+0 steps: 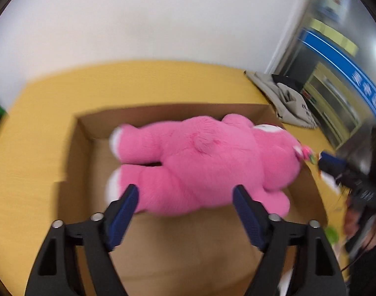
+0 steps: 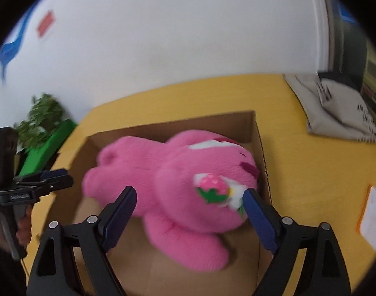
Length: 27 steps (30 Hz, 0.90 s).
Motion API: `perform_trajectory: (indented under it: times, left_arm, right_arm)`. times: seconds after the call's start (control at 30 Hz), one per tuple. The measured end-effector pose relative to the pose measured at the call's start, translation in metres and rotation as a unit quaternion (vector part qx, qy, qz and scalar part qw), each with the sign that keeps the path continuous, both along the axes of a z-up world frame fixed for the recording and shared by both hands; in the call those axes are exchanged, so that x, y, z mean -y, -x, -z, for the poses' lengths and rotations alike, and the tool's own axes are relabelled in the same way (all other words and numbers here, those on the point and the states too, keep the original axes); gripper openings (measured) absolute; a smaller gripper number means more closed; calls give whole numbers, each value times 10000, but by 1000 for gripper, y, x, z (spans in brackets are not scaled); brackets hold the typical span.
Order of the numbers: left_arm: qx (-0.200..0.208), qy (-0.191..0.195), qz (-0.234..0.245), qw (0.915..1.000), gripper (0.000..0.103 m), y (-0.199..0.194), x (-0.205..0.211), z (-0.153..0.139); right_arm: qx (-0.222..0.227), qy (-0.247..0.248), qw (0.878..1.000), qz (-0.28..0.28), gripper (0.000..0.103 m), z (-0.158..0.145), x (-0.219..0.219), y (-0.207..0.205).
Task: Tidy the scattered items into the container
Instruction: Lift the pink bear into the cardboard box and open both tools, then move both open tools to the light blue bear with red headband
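A large pink plush bear (image 1: 200,162) lies on its side in an open cardboard box (image 1: 84,153) on the yellow table. Its white-soled feet point left and its head points right. My left gripper (image 1: 185,194) hangs open just above the bear's legs and rump, with its blue pads clear of the fur. In the right wrist view the bear's head (image 2: 188,162) carries a strawberry ornament (image 2: 212,187). My right gripper (image 2: 188,193) stands open around the head, and its right fingertip (image 2: 249,197) is next to the ornament's white petals. Everything is motion-blurred.
A beige cloth bag (image 2: 336,108) lies at the table's back right, with a glass-fronted cabinet (image 1: 336,74) behind it. A green box with a leafy plant (image 2: 45,133) stands on the left. An orange-edged white item (image 2: 371,219) lies on the right. A white wall runs behind the table.
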<state>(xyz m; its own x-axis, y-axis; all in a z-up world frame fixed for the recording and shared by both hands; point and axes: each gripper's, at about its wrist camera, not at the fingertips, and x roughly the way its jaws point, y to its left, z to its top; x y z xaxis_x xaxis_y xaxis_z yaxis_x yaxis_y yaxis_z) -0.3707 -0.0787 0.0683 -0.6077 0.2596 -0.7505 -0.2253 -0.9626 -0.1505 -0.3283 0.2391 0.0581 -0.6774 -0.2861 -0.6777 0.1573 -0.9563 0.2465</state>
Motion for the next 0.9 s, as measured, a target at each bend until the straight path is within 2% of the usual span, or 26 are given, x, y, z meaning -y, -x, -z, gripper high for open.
perform_trajectory:
  times: [0.07, 0.1, 0.17, 0.3, 0.43, 0.63, 0.9]
  left_arm:
    - [-426, 106, 21, 9990, 103, -50, 1, -25]
    - [-575, 98, -4, 9983, 103, -73, 2, -34]
    - [-736, 61, -117, 9972, 103, -116, 6, -48]
    - [-981, -82, -325, 9946, 103, -185, -1, -55]
    - [-1005, -266, -427, 9937, 103, -236, -11, -45]
    - [-1029, -370, -332, 9934, 103, -287, -16, -44]
    - [-902, -507, -316, 9941, 103, -304, -23, -32]
  right_arm:
    - [-354, 56, 9992, -155, 96, -26, 2, -41]
    - [-454, 90, 9987, -193, 103, -34, 3, -57]
    - [-632, 162, 9976, -253, 103, -47, 7, -98]
    - [-758, 8, 9967, -301, 103, -46, 23, -171]
    - [-699, -261, 9969, -245, 103, -37, 39, -223]
    - [-764, -698, 9944, -214, 103, -30, 58, -283]
    - [-681, -767, 9947, -113, 103, -22, 62, -318]
